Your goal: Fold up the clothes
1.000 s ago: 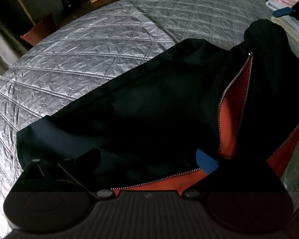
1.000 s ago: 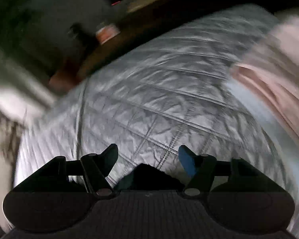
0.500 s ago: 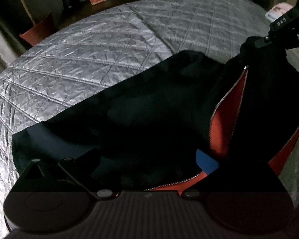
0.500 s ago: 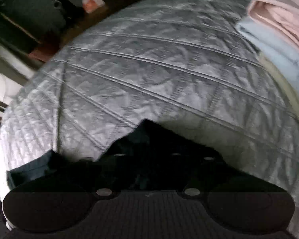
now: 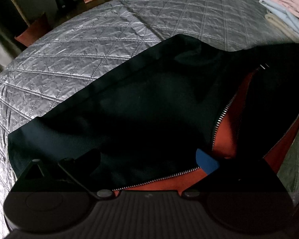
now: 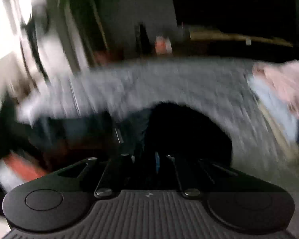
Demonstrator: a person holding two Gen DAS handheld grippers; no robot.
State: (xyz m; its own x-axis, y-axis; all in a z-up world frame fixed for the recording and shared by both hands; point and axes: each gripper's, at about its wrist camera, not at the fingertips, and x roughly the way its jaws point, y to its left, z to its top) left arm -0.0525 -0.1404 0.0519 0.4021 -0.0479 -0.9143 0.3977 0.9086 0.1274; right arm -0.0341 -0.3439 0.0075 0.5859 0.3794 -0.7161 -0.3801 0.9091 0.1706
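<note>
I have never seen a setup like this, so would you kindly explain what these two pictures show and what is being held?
No robot here: a person holds a two-finger gripper in each hand, each with a fisheye camera looking along its fingers. The left view shows a dark jacket with orange lining, unzipped, on a grey quilt; folded clothes sit at the far right. The left gripper stands wide open over the jacket's hem. The right view is blurred by motion. The right gripper is nearly closed, having just closed, with dark cloth, apparently the jacket, between its fingers.
</note>
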